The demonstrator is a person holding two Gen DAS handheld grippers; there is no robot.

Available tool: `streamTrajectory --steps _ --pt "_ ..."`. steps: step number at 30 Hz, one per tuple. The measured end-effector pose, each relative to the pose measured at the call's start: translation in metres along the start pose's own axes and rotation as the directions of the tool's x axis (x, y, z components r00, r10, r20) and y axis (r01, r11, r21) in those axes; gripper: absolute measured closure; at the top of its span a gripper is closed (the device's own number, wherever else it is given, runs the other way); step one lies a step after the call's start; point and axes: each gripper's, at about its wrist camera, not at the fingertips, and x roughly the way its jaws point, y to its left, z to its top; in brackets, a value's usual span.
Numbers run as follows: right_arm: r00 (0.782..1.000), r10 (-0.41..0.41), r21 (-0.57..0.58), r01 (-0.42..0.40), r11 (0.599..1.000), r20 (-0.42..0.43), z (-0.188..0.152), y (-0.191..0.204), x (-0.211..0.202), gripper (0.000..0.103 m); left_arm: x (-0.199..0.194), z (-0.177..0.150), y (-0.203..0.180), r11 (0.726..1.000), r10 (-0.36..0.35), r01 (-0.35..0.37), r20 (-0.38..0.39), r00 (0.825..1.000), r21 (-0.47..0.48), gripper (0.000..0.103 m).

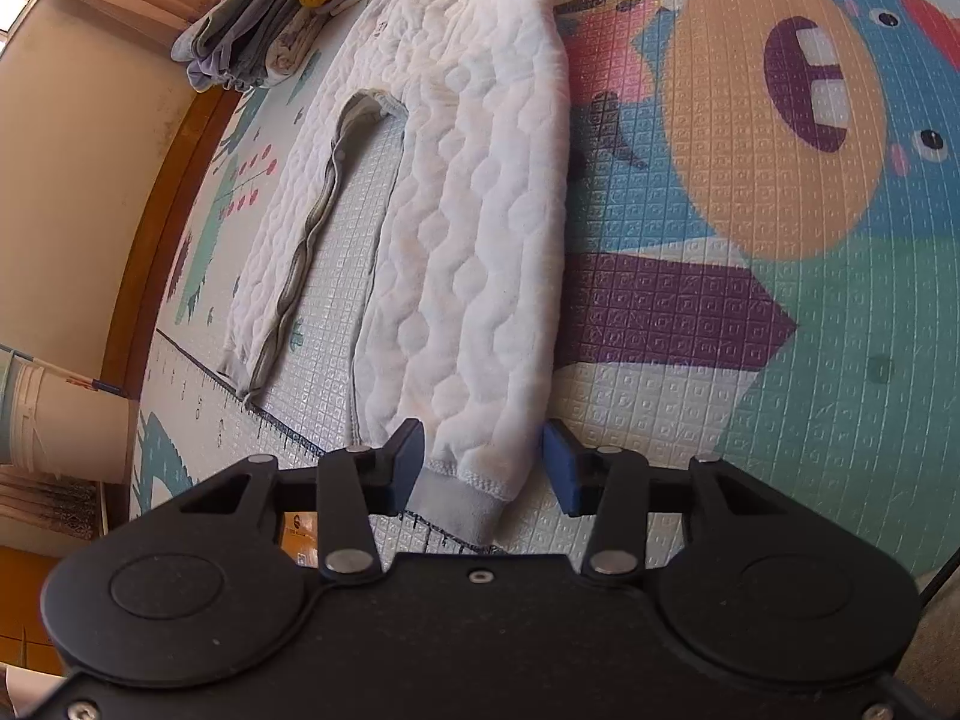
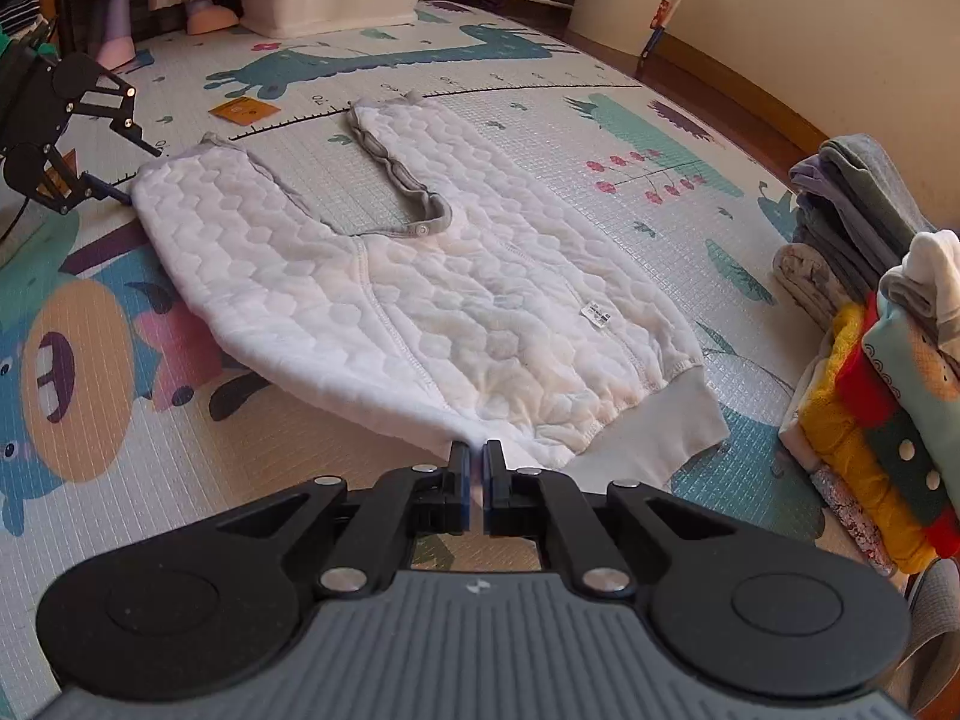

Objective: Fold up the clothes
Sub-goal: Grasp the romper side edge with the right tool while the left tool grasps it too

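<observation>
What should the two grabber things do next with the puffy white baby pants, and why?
Probably shut the left gripper on the grey leg cuff between its open fingers. The right gripper already pinches the white quilted trousers near the waist, so both ends could then lift for a fold.

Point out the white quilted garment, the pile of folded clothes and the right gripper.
white quilted garment [image 2: 456, 312], right wrist view, middle of the quilted body.
pile of folded clothes [image 2: 870, 420], right wrist view, yellow and red folded pieces.
right gripper [image 2: 477, 480], right wrist view, between its fingertips, pinching the garment's edge.
</observation>
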Motion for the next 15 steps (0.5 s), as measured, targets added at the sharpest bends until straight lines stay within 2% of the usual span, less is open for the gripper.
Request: streamTrajectory --steps 4,6,8,9,10,15 --pt "1.000 0.016 0.082 -0.018 0.996 0.018 0.006 -0.011 0.000 0.098 -0.003 0.000 -0.010 0.994 0.029 -0.029 0.006 1.000 0.107 0.061" --pt "1.000 0.022 0.102 -0.024 0.995 0.017 0.006 -0.013 0.001 0.098 -0.002 -0.001 -0.012 0.992 0.027 -0.028 0.004 1.000 0.124 0.064" --pt "1.000 0.025 0.096 -0.026 0.995 0.011 0.004 -0.013 0.001 0.098 0.001 -0.001 -0.012 0.992 0.027 -0.024 -0.016 1.000 0.123 0.077" --pt "1.000 0.026 0.086 -0.027 0.996 0.007 0.004 -0.011 0.001 0.097 0.003 -0.001 -0.011 0.993 0.026 -0.022 -0.035 0.999 0.112 0.089" --pt "1.000 0.026 0.071 -0.026 0.997 0.002 0.002 -0.009 0.001 0.098 0.004 -0.001 -0.010 0.995 0.028 -0.023 -0.044 0.999 0.102 0.094" --pt "0.999 0.029 -0.032 -0.030 0.999 -0.030 -0.007 0.007 -0.008 0.098 -0.010 -0.004 0.003 0.998 0.011 -0.010 -0.025 1.000 0.065 0.098"
